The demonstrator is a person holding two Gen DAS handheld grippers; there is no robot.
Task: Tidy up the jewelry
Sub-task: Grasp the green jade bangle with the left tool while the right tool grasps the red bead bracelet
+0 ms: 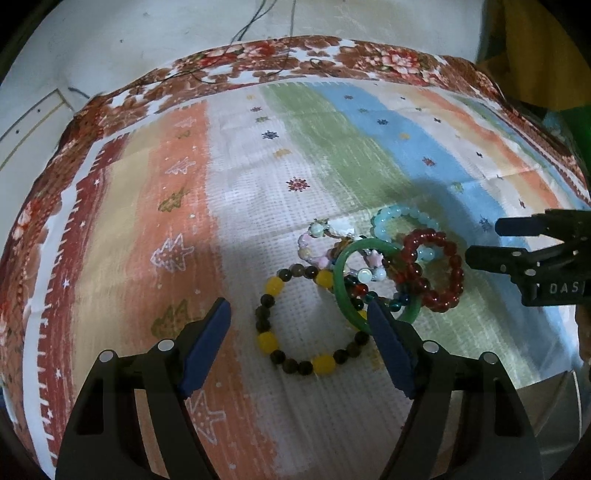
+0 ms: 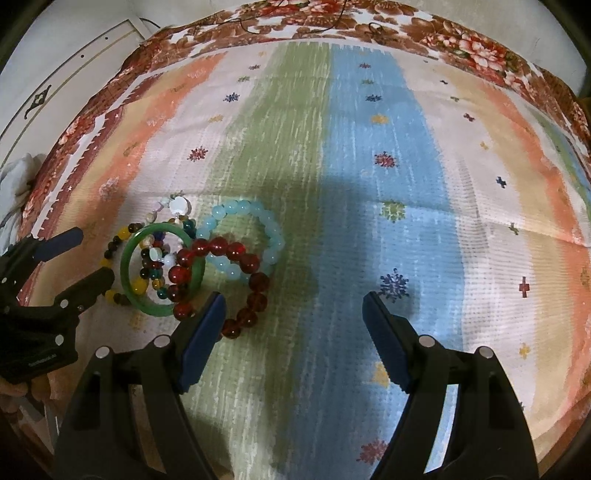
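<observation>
A: Closest to the lens are the left gripper (image 1: 299,314)'s two blue-padded fingers (image 1: 207,347), standing wide apart with nothing pressed between them. Same for the right gripper (image 2: 293,306): its jaws gape over bare cloth.

B: And the jewelry?

A: All in one heap on the striped tablecloth (image 1: 258,155), on the white and green bands. A bracelet of yellow and dark beads (image 1: 275,286) lies flat just beyond the left fingertips, partly between them. Touching it is a green bangle (image 1: 341,258), and the left gripper's right-hand finger covers part of the bangle's near rim.

B: What crowds it?

A: A dark red bead bracelet (image 1: 448,273) overlaps the bangle's far side, a pale blue bead bracelet (image 1: 391,214) lies behind that, and a pink and white charm strand (image 1: 321,230) runs under the bangle. A string of small mixed-colour beads (image 1: 364,290) threads through the middle (I cannot tell where it ends).

B: From the other side?

A: In the right wrist view the red bracelet's near loop slips behind the right gripper's left finger (image 2: 201,343), outside the gap. The heap sits well left of that gripper's centre.

B: Anything cut off?

A: Each gripper shows only partly at the other view's edge. A floral cloth (image 1: 258,62) borders the table's far edge, with thin wires (image 1: 258,22) trailing on the floor beyond.
</observation>
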